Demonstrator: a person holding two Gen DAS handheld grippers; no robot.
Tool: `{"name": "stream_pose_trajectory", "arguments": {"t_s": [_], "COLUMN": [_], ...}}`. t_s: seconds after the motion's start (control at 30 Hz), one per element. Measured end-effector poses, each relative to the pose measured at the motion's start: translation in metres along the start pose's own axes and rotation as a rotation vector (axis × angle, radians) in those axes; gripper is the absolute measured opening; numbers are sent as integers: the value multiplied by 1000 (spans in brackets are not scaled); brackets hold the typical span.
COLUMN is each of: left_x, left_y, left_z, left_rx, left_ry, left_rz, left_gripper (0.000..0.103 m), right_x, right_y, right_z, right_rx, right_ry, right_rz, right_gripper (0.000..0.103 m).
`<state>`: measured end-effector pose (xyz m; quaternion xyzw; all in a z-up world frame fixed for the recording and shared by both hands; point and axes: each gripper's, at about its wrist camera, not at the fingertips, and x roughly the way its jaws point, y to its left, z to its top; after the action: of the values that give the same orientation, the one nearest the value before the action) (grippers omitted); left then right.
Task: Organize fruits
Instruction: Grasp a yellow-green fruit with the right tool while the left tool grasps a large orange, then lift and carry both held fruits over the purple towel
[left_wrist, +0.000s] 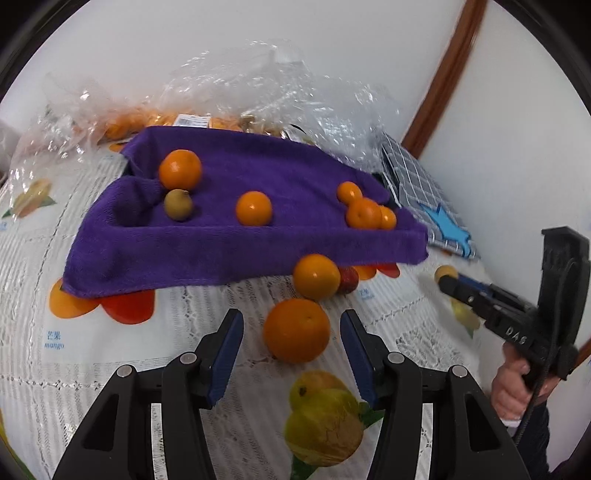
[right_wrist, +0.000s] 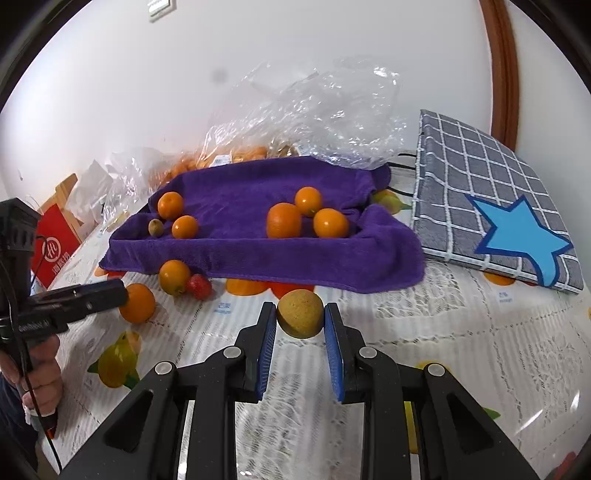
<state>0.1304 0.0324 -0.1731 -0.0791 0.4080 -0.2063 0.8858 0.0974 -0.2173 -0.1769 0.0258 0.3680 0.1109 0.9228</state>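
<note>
On the fruit-print tablecloth, a large orange (left_wrist: 295, 330) lies between the fingers of my left gripper (left_wrist: 291, 315). The jaws stand open with a gap on each side of it. My right gripper (right_wrist: 300, 308) is shut on a round yellow-brown fruit (right_wrist: 300, 314), pads pressing both its sides. A second orange (left_wrist: 316, 276) and a strawberry (left_wrist: 348, 279) lie by the front edge of the purple towel (left_wrist: 236, 254). Several small oranges and a greenish-brown fruit (left_wrist: 178, 205) rest on the towel's hollow top. In the right wrist view the left gripper (right_wrist: 122, 291) reaches in beside the large orange (right_wrist: 137, 302).
Crumpled clear plastic bags (right_wrist: 317, 118) holding more oranges sit behind the towel against the white wall. A grey checked cushion with a blue star (right_wrist: 495, 206) lies at the right. A red box (right_wrist: 55, 247) stands at the far left. A hand (left_wrist: 517, 384) grips the right tool.
</note>
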Motion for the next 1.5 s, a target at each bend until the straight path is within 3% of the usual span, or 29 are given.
{"name": "stream_pose_trajectory", "arguments": {"t_s": [0.3, 0.4, 0.6, 0.97, 1.13, 1.5], "left_x": [11, 10, 7, -22, -33, -43], "left_y": [-2, -3, -6, 4, 9, 30], "left_z": [-1, -1, -3, 3, 5, 7], "left_rx": [6, 9, 5, -58, -72, -167], "left_ry": [47, 42, 24, -117, -189, -234], "left_rz": [46, 17, 23, 28, 101, 119], "left_gripper": [52, 39, 37, 37, 37, 37], "right_x": [4, 3, 4, 2, -3, -19], "right_y": [-21, -22, -23, -18, -1, 17], "right_z": [-3, -5, -6, -7, -1, 6], "right_rx": [72, 83, 93, 105, 71, 54], "right_ry": [5, 16, 17, 12, -4, -45], "right_rz": [17, 37, 48, 37, 56, 94], "right_gripper": [26, 26, 26, 26, 26, 26]}}
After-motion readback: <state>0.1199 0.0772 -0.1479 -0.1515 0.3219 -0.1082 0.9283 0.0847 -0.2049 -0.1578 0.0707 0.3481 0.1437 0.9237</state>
